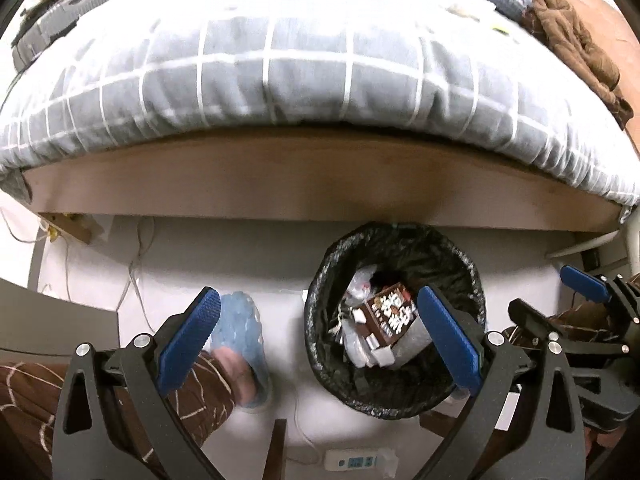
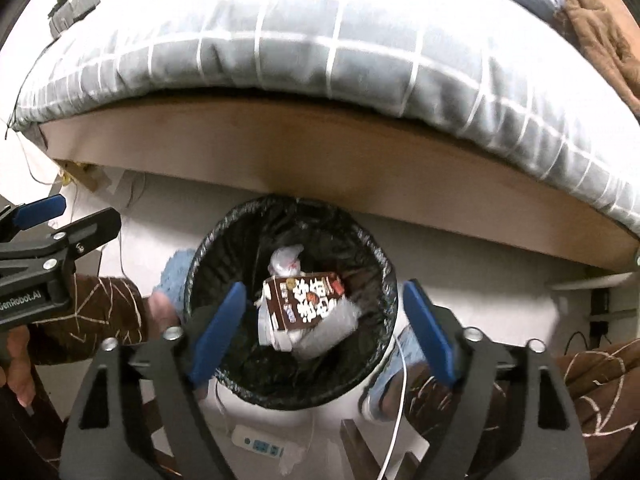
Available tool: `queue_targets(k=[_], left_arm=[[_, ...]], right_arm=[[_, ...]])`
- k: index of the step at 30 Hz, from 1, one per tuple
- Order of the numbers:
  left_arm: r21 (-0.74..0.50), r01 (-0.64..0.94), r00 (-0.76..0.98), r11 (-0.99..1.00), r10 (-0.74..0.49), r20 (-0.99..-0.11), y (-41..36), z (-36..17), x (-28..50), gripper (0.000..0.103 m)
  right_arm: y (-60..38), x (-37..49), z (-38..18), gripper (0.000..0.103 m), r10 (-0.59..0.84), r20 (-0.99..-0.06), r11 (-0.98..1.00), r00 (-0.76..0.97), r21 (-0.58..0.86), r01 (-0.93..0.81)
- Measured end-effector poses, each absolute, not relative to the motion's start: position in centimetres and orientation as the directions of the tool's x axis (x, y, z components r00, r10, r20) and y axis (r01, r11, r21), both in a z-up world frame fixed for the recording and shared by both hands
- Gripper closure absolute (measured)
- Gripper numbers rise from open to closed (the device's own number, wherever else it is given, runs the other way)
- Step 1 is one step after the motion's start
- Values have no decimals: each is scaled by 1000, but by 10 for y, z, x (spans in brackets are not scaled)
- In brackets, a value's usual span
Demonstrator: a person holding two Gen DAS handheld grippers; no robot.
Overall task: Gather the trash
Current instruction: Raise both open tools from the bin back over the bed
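Here, the left tongs [image 1: 320,338] stand spread wide with nothing between their blue ribbed pads, and the right tongs [image 2: 322,326] are likewise parted and empty, poised above the round waste bin lined with a black plastic bag [image 2: 208,240]. In the left wrist view that bin [image 1: 476,280] sits at about four o'clock from the frame's middle, its right rim behind the right-hand blue pad, while the right tongs [image 1: 558,292] show at the three o'clock edge. Inside the bin lies a brown printed carton with white lettering [image 2: 306,300], tilted on top of crumpled white and clear plastic wrappers [image 2: 285,260]; the left view shows the same carton [image 1: 390,312] leaning toward the bin's right wall. At eight o'clock of the bin a foot in a pale blue knobbly slipper [image 1: 240,324] rests on the white floor [image 1: 200,252], with a brown patterned trouser leg [image 1: 196,388] above it. A white power strip with blue sockets [image 2: 260,446] lies on the floor at six o'clock. Beyond the bin, at twelve o'clock, a wooden bed frame board [image 1: 304,176] runs across, topped by a grey mattress cover with white grid lines [image 1: 304,68].
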State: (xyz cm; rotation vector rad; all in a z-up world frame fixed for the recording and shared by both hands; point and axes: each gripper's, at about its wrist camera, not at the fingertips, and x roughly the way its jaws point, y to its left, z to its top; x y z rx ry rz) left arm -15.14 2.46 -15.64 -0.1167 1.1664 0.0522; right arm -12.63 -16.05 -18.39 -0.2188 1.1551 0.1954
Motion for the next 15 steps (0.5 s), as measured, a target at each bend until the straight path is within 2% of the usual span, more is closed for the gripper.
queue_targets(k=[6, 15], left_arm=[[-58, -97, 451, 994, -8, -892, 27, -134, -149, 6], [-54, -89, 521, 995, 0, -854, 22, -103, -147, 6]], right_arm=[[-168, -127, -163, 8, 47, -886, 970, 462, -70, -232], [-178, -129, -137, 8, 28, -840, 976, 542, -94, -197]])
